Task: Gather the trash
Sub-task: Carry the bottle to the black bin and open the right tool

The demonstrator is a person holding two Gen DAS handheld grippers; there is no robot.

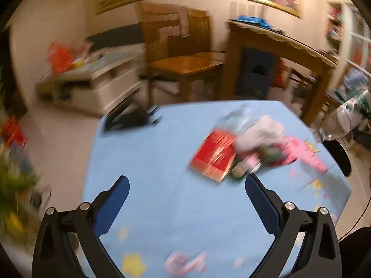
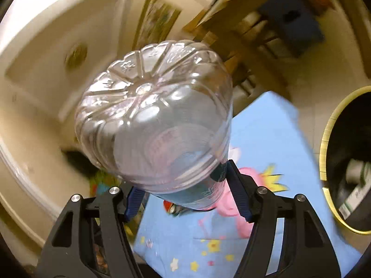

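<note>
A clear plastic bottle [image 2: 153, 115] fills the right wrist view, its ribbed base facing the camera. My right gripper [image 2: 183, 183] is shut on its body, one blue pad on each side. The same bottle [image 1: 343, 118] shows at the right edge of the left wrist view. My left gripper [image 1: 186, 180] hangs open and empty over the light blue tablecloth [image 1: 162, 162]. Just beyond its fingertips lies a blurred pile: a red carton [image 1: 213, 157], crumpled white paper [image 1: 259, 132], a can [image 1: 245, 169] and a pink wrapper [image 1: 306, 155].
A dark bin with a yellow rim [image 2: 324, 139] stands right of the table, with packaging inside. Behind the table are a wooden chair [image 1: 185, 62], a wooden table [image 1: 278, 44] and a low white cabinet [image 1: 99, 81]. A black object [image 1: 129, 120] sits at the cloth's far left edge.
</note>
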